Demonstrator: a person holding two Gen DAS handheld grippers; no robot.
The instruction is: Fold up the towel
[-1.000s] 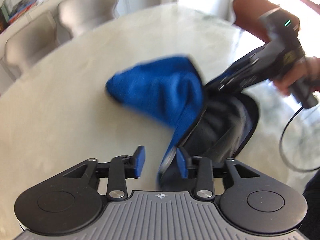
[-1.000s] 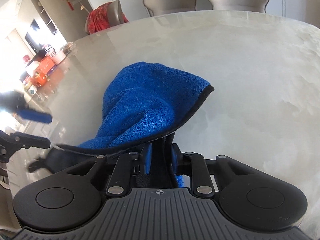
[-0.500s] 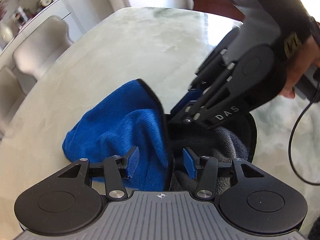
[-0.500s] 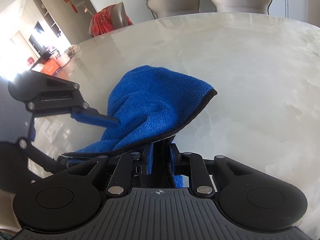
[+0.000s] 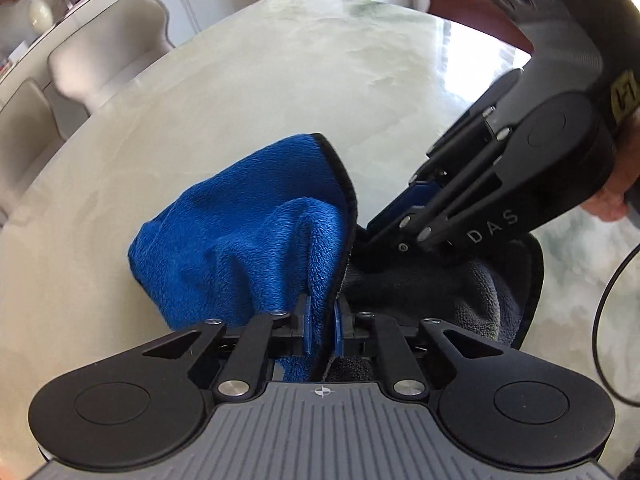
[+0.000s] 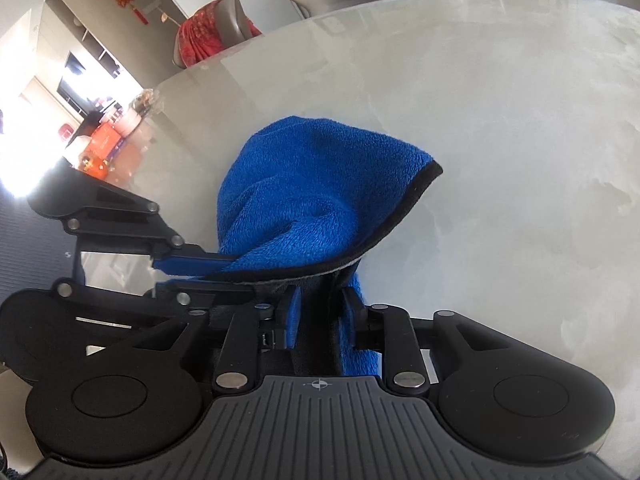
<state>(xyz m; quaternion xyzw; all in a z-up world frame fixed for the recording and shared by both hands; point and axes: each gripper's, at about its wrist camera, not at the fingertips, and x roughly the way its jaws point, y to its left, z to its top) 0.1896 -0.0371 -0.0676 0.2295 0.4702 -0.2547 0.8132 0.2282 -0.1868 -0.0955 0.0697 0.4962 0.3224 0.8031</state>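
The towel (image 5: 248,236), blue plush on one face and dark grey on the other with a black bound edge, sits bunched in the middle of both frames, lifted into a peak above the pale marble table (image 5: 224,92). In the left wrist view its blue side fills the centre left and the grey side hangs at centre right. The left gripper (image 5: 321,330) at the bottom of that frame has its blue pads pressed in on the towel's bound edge, cloth pinched between them. The right gripper (image 5: 404,220) reaches in from the upper right of the same frame, its tips buried in the fold where blue meets grey. In the right wrist view the right gripper (image 6: 320,316) clamps a dark, doubled strip of towel (image 6: 320,184) at bottom centre, though the pad contact itself is partly hidden by cloth. The left gripper (image 6: 188,264) enters from the left edge there, touching the towel's lower hem. Beige chairs (image 5: 108,56) stand beyond the table at upper left.
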